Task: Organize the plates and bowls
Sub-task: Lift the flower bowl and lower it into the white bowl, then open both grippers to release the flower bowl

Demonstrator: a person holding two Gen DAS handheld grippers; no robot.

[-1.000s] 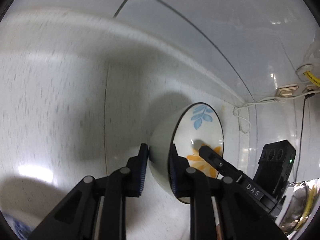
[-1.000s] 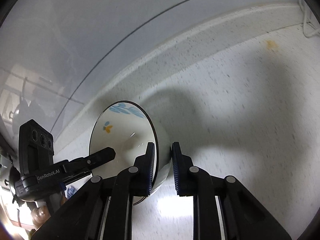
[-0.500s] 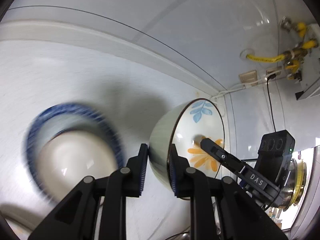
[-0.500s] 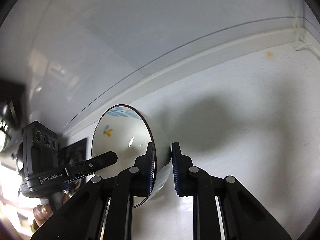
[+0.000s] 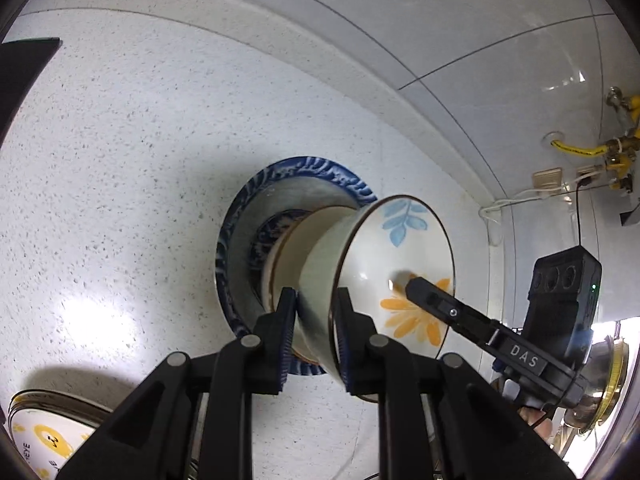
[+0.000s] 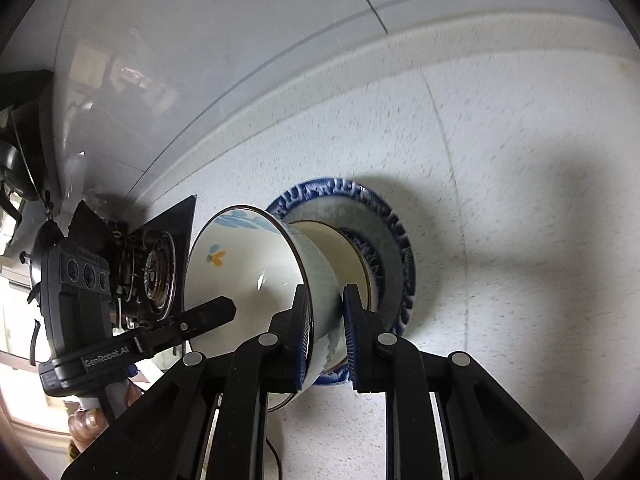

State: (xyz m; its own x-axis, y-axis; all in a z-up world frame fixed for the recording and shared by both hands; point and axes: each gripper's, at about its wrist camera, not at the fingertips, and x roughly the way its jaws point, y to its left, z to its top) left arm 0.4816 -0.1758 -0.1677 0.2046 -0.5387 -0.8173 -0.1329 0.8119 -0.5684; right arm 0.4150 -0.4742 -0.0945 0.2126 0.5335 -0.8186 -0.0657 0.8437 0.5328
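Note:
A white bowl with blue leaves and an orange flower is held over the counter by both grippers. My left gripper is shut on its near wall. One finger of the right gripper reaches inside the far rim. In the right wrist view my right gripper is shut on the same bowl, and a left finger lies inside it. Right under the bowl sits a blue-rimmed plate carrying a cream bowl. Whether the two bowls touch I cannot tell.
A speckled white counter runs to a tiled wall. A gas burner on a black hob lies left of the plate. A yellow-patterned plate sits at the near left edge. Yellow gas pipes and a pot are on the right.
Both grippers have carried the flowered bowl sideways along the counter. The blue-rimmed plate with the cream bowl, absent a second ago, now lies directly beneath it.

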